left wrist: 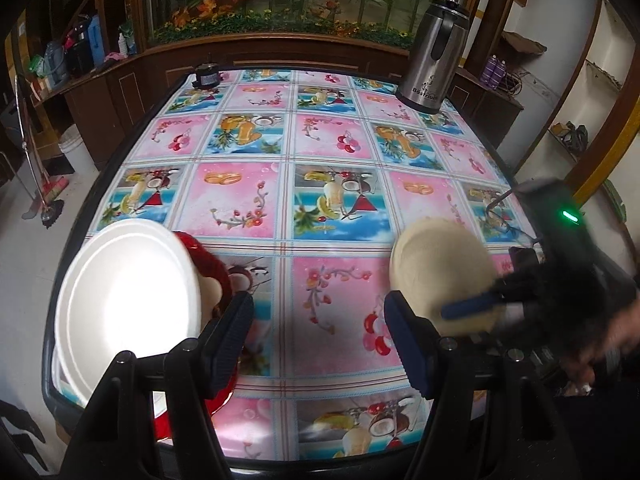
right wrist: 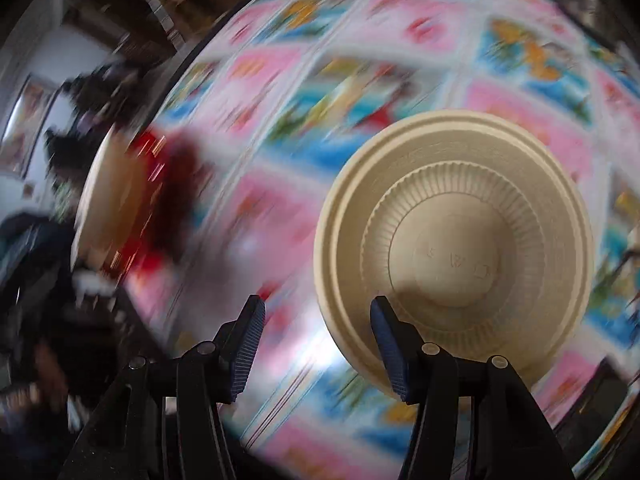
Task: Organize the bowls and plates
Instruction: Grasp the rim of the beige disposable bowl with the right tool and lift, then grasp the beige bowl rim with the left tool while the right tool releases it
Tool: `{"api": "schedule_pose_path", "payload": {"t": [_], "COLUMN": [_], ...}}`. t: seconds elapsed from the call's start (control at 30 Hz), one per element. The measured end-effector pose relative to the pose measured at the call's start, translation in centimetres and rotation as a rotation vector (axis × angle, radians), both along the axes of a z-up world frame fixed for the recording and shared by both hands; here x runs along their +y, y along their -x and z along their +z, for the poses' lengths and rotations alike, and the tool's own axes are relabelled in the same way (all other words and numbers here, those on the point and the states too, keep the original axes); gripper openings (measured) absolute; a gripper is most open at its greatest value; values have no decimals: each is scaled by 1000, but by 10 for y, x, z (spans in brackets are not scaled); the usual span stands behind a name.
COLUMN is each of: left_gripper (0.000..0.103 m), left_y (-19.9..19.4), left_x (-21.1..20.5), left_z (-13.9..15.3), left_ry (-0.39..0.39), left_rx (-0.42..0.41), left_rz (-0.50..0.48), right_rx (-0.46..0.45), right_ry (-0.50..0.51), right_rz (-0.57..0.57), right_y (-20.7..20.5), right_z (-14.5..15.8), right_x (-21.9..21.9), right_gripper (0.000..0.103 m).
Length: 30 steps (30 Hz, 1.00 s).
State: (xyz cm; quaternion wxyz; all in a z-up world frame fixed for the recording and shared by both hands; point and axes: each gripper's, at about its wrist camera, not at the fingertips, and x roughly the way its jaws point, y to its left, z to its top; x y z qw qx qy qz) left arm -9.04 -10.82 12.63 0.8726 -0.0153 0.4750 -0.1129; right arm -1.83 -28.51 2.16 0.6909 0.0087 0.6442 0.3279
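Observation:
In the left wrist view a white plate (left wrist: 128,300) stands tilted against the outer side of my left gripper's left finger, over a red plate (left wrist: 208,268) on the table's near left. My left gripper (left wrist: 318,312) is open with nothing between its fingers. A beige bowl (left wrist: 440,272) is in the air at the right, with the right gripper's blue finger (left wrist: 472,306) across it. In the right wrist view the beige bowl (right wrist: 460,256) shows its underside, sharp against a blurred background, its rim hanging on the right finger. My right gripper (right wrist: 318,320) has its jaws wide apart.
A steel thermos jug (left wrist: 434,56) stands at the table's far right and a small dark object (left wrist: 206,74) at the far left. The flowered tablecloth (left wrist: 320,184) covers the table. Cabinets and shelves surround it. The right wrist view is motion-blurred.

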Motion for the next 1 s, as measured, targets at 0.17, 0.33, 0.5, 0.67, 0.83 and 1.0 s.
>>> {"api": "schedule_pose_path", "payload": {"t": [0.17, 0.33, 0.5, 0.67, 0.83, 1.0], "left_gripper": [67, 67, 67, 59, 33, 31], "left_y": [-11, -15, -16, -15, -8, -3], "left_x": [-13, -34, -44, -52, -63, -69], "left_z": [-14, -30, -46, -67, -79, -70], "left_ry": [28, 44, 62, 78, 55, 31], "left_rx": [60, 121, 175, 243, 277, 241], "left_rz": [-19, -91, -129, -154, -197, -221], "right_rx": [-145, -135, -47, -21, 32, 16], "right_ry": [-39, 13, -29, -38, -51, -44], "right_rz": [-111, -313, -364, -325, -331, -332], "right_y": [19, 13, 22, 31, 40, 41], "right_z": [39, 31, 14, 4, -12, -10], "right_x": [-34, -85, -100, -95, -98, -96], "right_gripper": [59, 28, 28, 28, 15, 14]}}
